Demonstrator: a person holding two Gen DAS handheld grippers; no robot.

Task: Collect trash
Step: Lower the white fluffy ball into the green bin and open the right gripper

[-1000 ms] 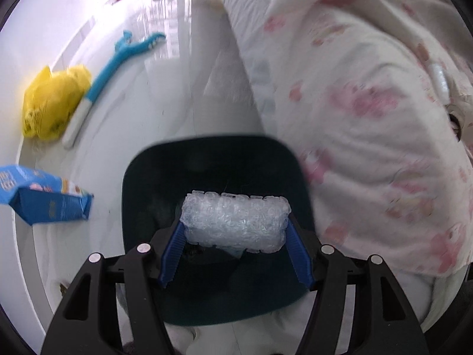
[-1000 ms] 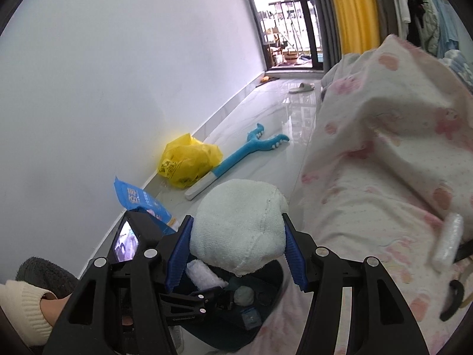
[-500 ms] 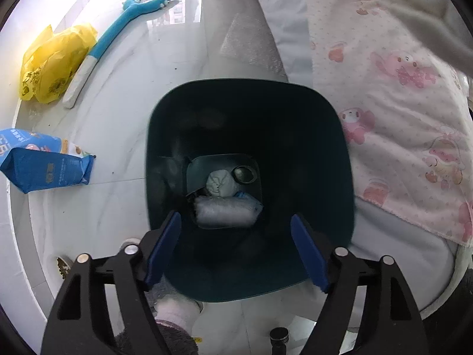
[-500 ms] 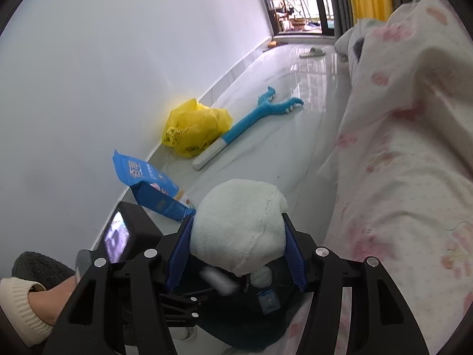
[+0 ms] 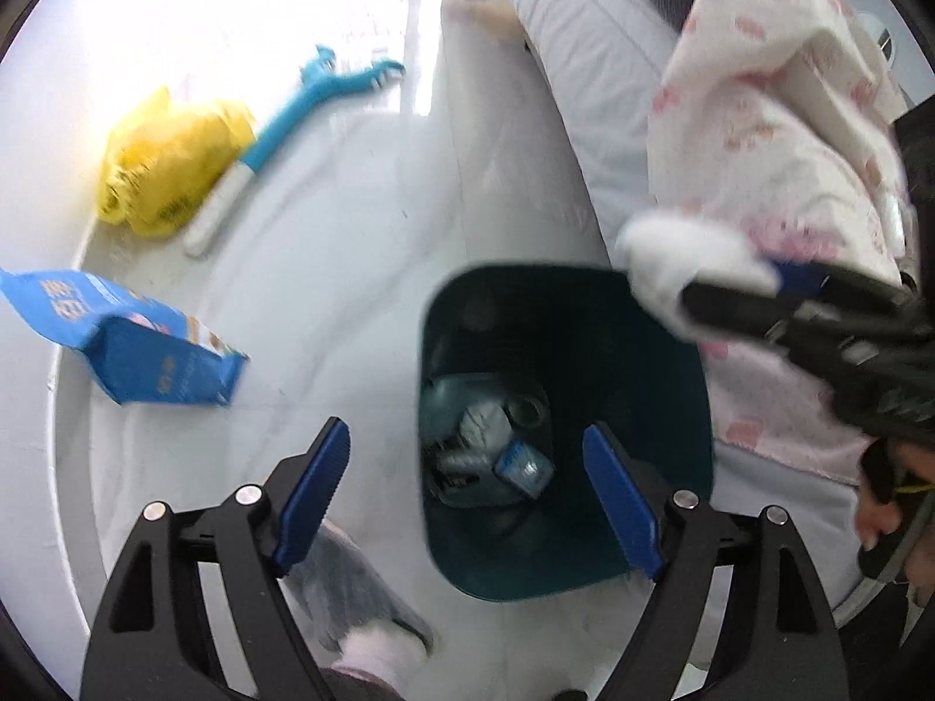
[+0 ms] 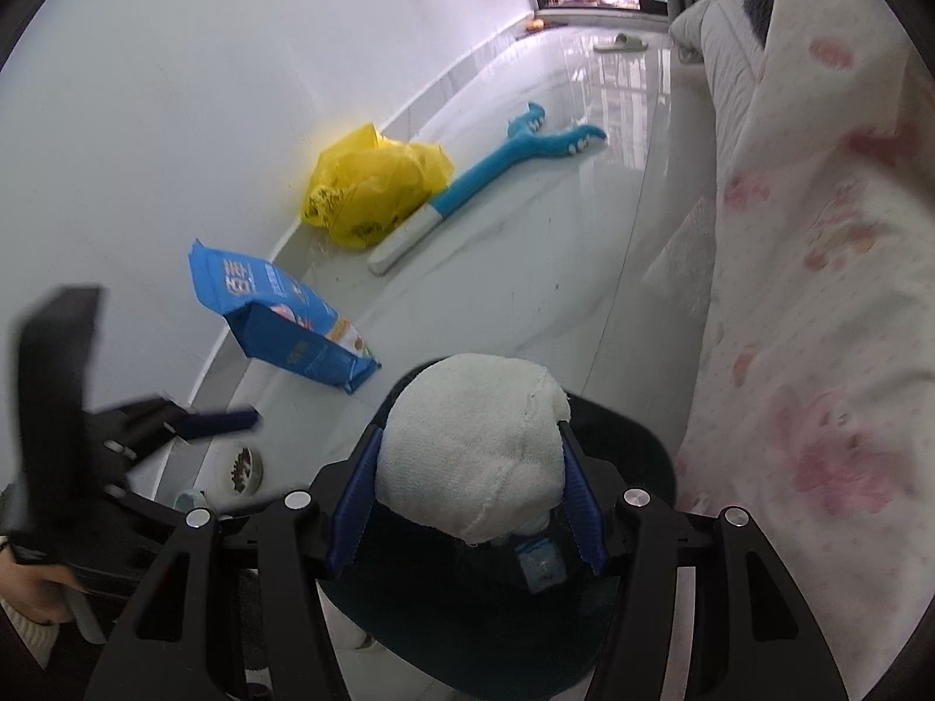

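Gripping a white wad of cloth between its blue pads, the right gripper hangs over the dark teal bin, with the wad bulging up past the fingertips. From the left wrist view the same wad shows at the far right rim of the bin, blurred. The left gripper hovers above the bin's near left rim; its jaws are opening wide and nothing sits between them. Down in the bin lie bits of trash: a crumpled grey-white lump, a small blue-labelled packet and a roll of clear wrap. The bin stands on the glossy white floor, close against a bed draped in a pink-printed blanket. Toward the wall, a blue packet lies on its side, well apart from the bin. Farther along the wall's edge sits a yellow plastic bag, and just beside it lies a long blue and white toy shaped like a fork-ended stick. A slipper rests far off near the balcony door. A hand shows at the right edge behind the right gripper.
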